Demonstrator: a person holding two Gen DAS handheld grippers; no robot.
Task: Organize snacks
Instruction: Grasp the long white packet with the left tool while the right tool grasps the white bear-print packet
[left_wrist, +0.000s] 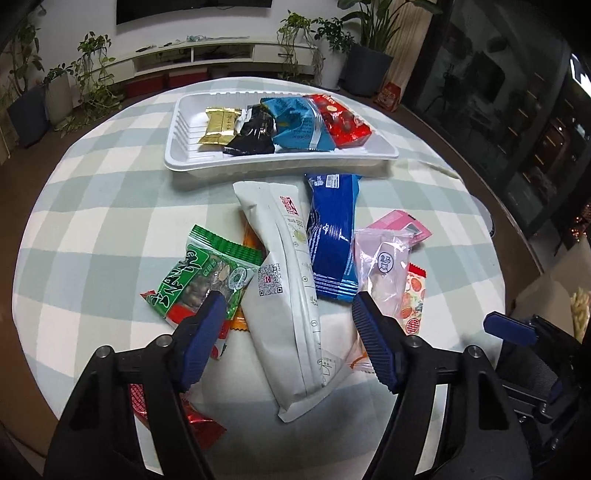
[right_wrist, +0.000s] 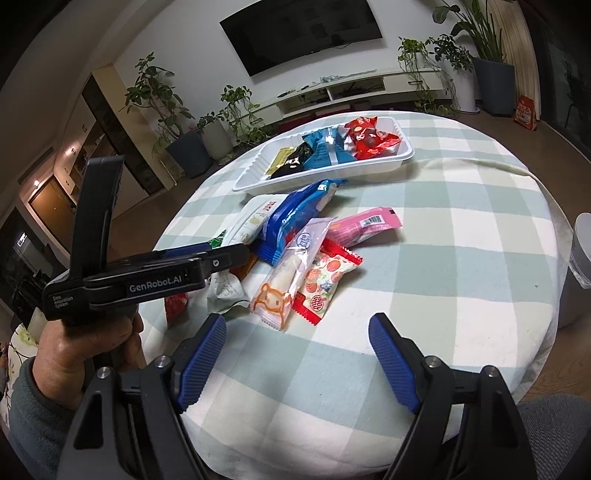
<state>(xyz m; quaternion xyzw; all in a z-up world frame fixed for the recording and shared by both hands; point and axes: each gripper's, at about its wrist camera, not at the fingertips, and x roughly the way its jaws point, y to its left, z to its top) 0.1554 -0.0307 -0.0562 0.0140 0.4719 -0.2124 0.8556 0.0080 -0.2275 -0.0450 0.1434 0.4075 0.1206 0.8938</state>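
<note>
A white tray (left_wrist: 184, 155) at the table's far side holds gold (left_wrist: 218, 125), black (left_wrist: 255, 133), teal (left_wrist: 299, 123) and red (left_wrist: 341, 120) packets; the tray also shows in the right wrist view (right_wrist: 400, 157). Loose snacks lie nearer: a long white pack (left_wrist: 284, 280), a green packet (left_wrist: 203, 280), a blue pack (left_wrist: 332, 232), a clear packet (left_wrist: 384, 269), a pink packet (left_wrist: 400, 223). My left gripper (left_wrist: 288, 332) is open, its jaws straddling the white pack from above. My right gripper (right_wrist: 297, 354) is open and empty over bare cloth, near the clear packet (right_wrist: 291, 269) and a strawberry packet (right_wrist: 325, 280).
The round table wears a green-and-white checked cloth (right_wrist: 443, 229). An orange packet (left_wrist: 236, 323) and a red foil packet (left_wrist: 199, 417) lie partly under my left gripper. A white bin (right_wrist: 581, 266) stands off the table's right edge. Potted plants and a TV bench line the far wall.
</note>
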